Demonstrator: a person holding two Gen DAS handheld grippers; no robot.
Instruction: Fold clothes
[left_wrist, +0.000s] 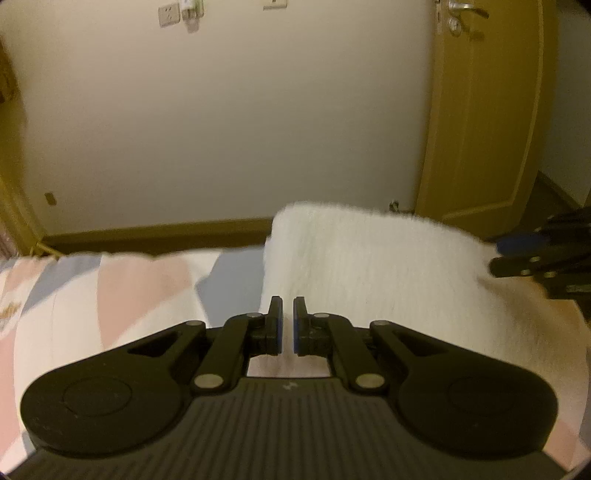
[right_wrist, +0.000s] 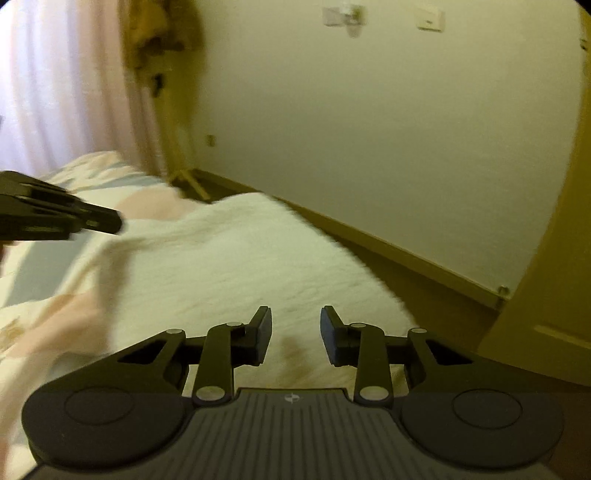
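White garment (left_wrist: 351, 258) ahead of both grippers (neither holding).

Dim, yellowish indoor light. Motion blur smears the white garment (left_wrist: 354, 258) and bed (right_wrist: 44, 295). Fisheye bending and dark corners frame both views.

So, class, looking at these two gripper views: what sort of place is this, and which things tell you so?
Most likely a bedroom in a home. A bed with a pastel patterned cover holds a fluffy white garment, a wooden door with a handle stands beside a plain wall, and a pale curtain hangs at one side.
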